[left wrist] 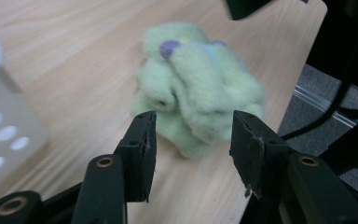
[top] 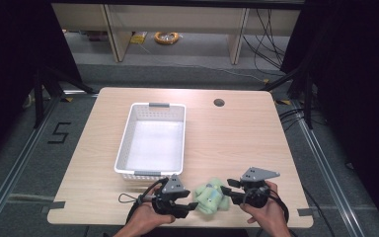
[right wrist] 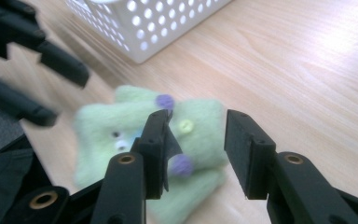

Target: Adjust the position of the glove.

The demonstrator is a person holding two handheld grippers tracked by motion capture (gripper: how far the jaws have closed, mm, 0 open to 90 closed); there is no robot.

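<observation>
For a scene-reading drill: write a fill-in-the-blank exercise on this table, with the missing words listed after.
1. The green plush toy lies on the table between the two ____.
2. The white basket holds ____.
3. The left gripper has its jaws ____ around the toy.
4. The right gripper has its jaws ____.

Missing words: grippers; nothing; open; open

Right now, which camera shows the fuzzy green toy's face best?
The right gripper view: the green toy is close up, and its eyes and purple and yellow buttons show. The left gripper view has the toy close but blurry, with no eyes visible. In the high view it is a small green lump between the grippers.
</observation>
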